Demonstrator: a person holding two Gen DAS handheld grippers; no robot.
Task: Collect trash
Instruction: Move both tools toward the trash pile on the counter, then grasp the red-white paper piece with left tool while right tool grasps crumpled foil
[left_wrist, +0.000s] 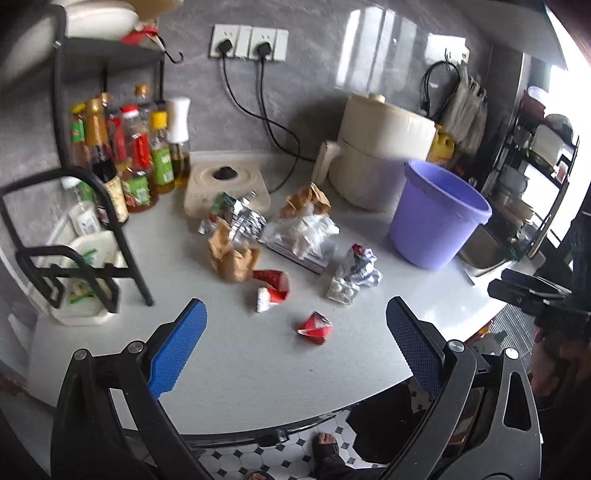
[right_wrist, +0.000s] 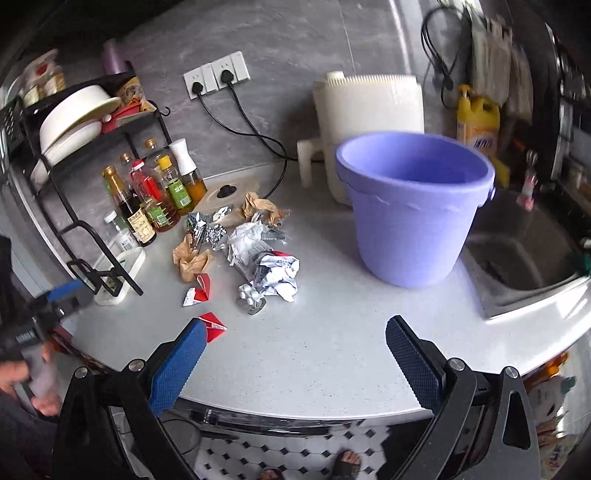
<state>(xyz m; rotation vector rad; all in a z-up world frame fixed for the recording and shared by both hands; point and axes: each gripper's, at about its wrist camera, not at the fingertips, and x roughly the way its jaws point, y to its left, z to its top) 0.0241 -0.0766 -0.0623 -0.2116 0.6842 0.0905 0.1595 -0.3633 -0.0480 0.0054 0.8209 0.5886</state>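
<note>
Trash lies scattered on the white counter (left_wrist: 258, 354): a small red folded wrapper (left_wrist: 314, 327) nearest the front, a torn red-and-white carton (left_wrist: 272, 288), crumpled brown paper (left_wrist: 232, 254), silver foil packets (left_wrist: 242, 218), a white plastic wad (left_wrist: 310, 230), a crumpled printed paper (left_wrist: 360, 266) and a blister pack (left_wrist: 341, 290). A purple bucket (left_wrist: 439, 214) stands at the right, upright with nothing visible inside. My left gripper (left_wrist: 295, 343) is open above the front edge, just short of the red wrapper. My right gripper (right_wrist: 295, 354) is open over bare counter, the red wrapper (right_wrist: 212, 326) beside its left finger and the bucket (right_wrist: 413, 210) ahead.
Sauce bottles (left_wrist: 129, 155) and a black wire rack (left_wrist: 74, 236) stand at the left. A cream appliance (left_wrist: 384, 151) and two plugged cables (left_wrist: 266, 122) sit at the back. A steel sink (right_wrist: 524, 254) lies right of the bucket. A yellow detergent bottle (right_wrist: 478, 118) stands behind.
</note>
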